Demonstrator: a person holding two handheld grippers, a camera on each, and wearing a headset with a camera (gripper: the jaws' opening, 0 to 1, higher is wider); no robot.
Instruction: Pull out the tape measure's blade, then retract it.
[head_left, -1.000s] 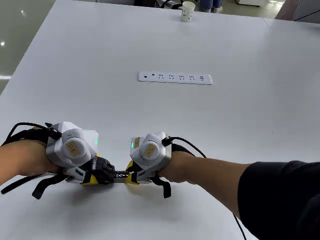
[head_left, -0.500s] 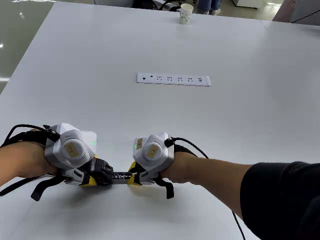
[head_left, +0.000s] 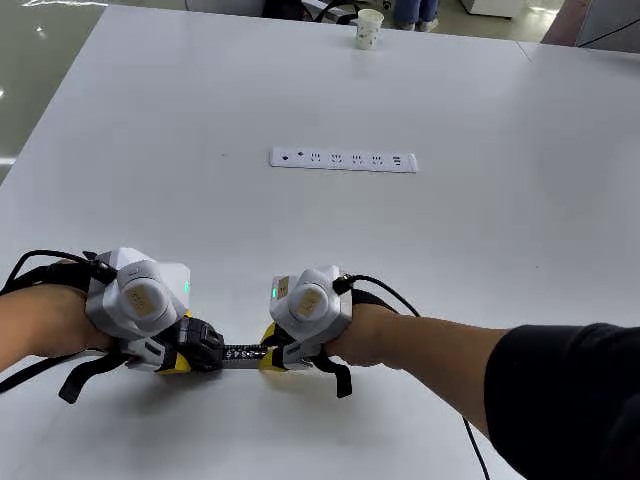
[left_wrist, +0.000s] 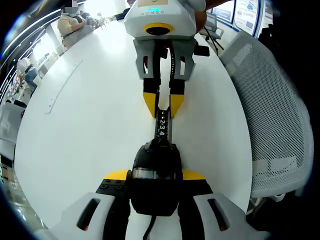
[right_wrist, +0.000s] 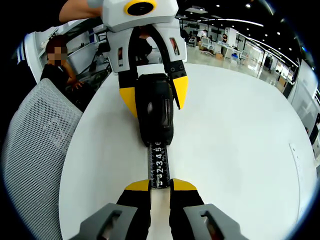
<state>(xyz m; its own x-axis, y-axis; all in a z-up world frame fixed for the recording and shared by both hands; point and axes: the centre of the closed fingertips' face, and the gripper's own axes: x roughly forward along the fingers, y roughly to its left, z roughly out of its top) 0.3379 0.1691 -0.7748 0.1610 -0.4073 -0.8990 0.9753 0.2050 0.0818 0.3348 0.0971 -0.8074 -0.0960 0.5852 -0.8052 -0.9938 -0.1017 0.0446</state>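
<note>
Between the yellow-tipped jaws of the left tongs (left_wrist: 155, 176) sits the black rounded tape measure case (left_wrist: 155, 162). It is squeezed by its two flat sides and held low over the white bench (head_left: 300, 90). From the mouth of the case a short length of dark blade (right_wrist: 158, 167) with pale numerals runs straight out, close above the bench top. The far end of that strip lies between the yellow tips of the right tongs (right_wrist: 160, 186), which are drawn in tight and clamped on it.

The two pairs of tongs point at each other, tip toward tip. They are near but apart, and the drawn-out strip bridges the gap between them.

In the head view both sit at the near edge of the bench. The left hand (head_left: 50, 318), wrapped in black straps, carries the tongs with the case. The right hand (head_left: 362, 335), on an arm in a black sleeve (head_left: 560, 400), carries the tongs on the strip. Black cables (head_left: 385, 288) trail from the tongs.

Farther out, toward the middle of the bench, a long white power strip (head_left: 343, 159) lies flat, well apart from the tongs. At the far edge stands a small pale paper cup (head_left: 369, 28). Beside the bench, the left gripper view catches a grey mesh chair back (left_wrist: 272, 100).
</note>
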